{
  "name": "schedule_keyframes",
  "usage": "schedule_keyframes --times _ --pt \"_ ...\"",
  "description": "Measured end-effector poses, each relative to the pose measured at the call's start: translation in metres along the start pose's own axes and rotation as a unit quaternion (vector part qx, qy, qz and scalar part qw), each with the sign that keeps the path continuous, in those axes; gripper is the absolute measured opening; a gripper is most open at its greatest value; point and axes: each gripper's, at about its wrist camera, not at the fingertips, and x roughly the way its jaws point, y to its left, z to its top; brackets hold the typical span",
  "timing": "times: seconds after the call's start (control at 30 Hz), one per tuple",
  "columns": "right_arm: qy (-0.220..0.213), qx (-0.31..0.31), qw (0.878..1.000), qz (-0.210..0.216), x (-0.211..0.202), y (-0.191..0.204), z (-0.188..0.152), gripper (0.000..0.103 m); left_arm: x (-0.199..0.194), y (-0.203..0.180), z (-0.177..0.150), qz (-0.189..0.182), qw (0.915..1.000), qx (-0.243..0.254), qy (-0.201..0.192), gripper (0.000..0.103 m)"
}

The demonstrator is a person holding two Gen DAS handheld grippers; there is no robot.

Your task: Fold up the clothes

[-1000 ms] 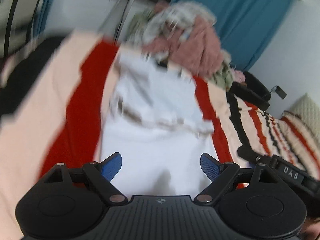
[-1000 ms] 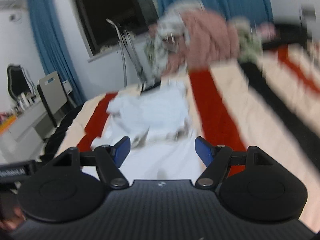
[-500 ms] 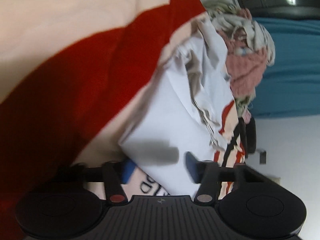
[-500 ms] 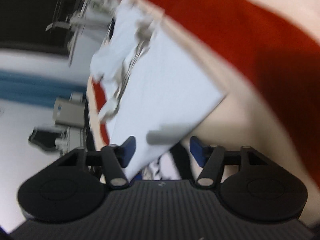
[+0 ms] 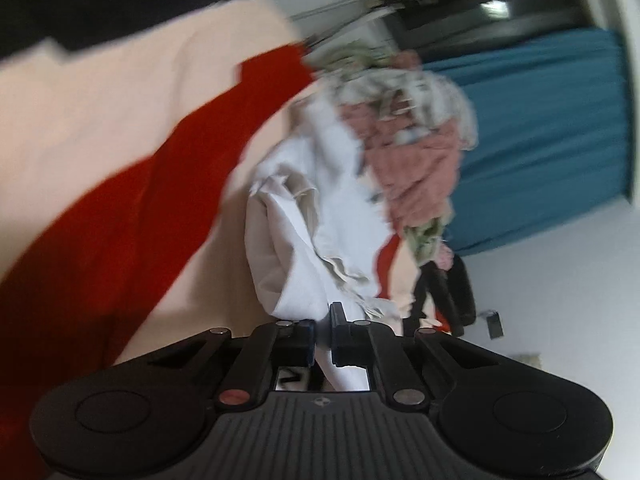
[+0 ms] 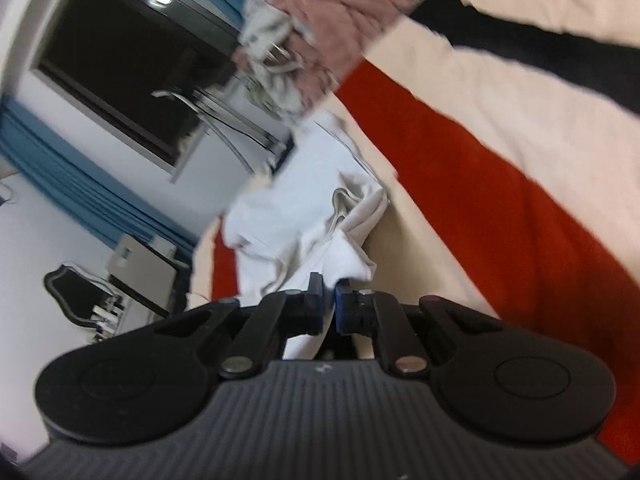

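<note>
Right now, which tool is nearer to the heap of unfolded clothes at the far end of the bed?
Neither is clearly nearer. The left tool and the right tool are each shut on the white garment's near edge, with the garment lying between them and the heap.

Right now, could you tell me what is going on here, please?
A person is folding laundry on a striped blanket with two handheld grippers. The left gripper and the right gripper are each shut on the near edge of a white garment, which lies crumpled. A pile of clothes waits behind it. No fold is made yet.
</note>
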Motion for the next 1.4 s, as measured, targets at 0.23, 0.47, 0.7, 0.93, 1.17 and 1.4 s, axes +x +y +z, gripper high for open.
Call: schedule_keyframes --times 0.23,0.47,0.7,0.93,1.17,1.4 --pt "-0.043 -0.019 0.997 0.055 -0.071 0.015 -0.008 0.006 -0.066 -0.028 -0.033 -0.065 0.9941 0.055 -0.068 0.006" --pt "-0.066 -0.055 0.995 0.057 -0.149 0.012 -0.066 0.006 -0.145 -0.017 -0.099 -0.063 0.9921 0.062 -0.089 0.006" --pt "-0.085 -0.086 0.992 0.046 -0.19 0.019 -0.089 0.007 -0.185 -0.014 -0.122 -0.065 0.9913 0.064 -0.095 0.006" --pt "-0.074 -0.042 0.995 0.046 -0.132 0.051 -0.022 0.007 -0.121 -0.059 -0.042 -0.047 0.9945 0.057 -0.075 0.007" --pt "-0.065 -0.022 0.998 0.004 -0.007 0.069 0.052 0.007 -0.001 -0.081 0.047 0.007 0.9891 0.114 -0.092 0.007" --pt "-0.052 -0.05 0.997 0.005 0.091 0.015 0.04 0.007 0.073 -0.025 0.044 0.031 0.9783 0.168 -0.118 0.007"
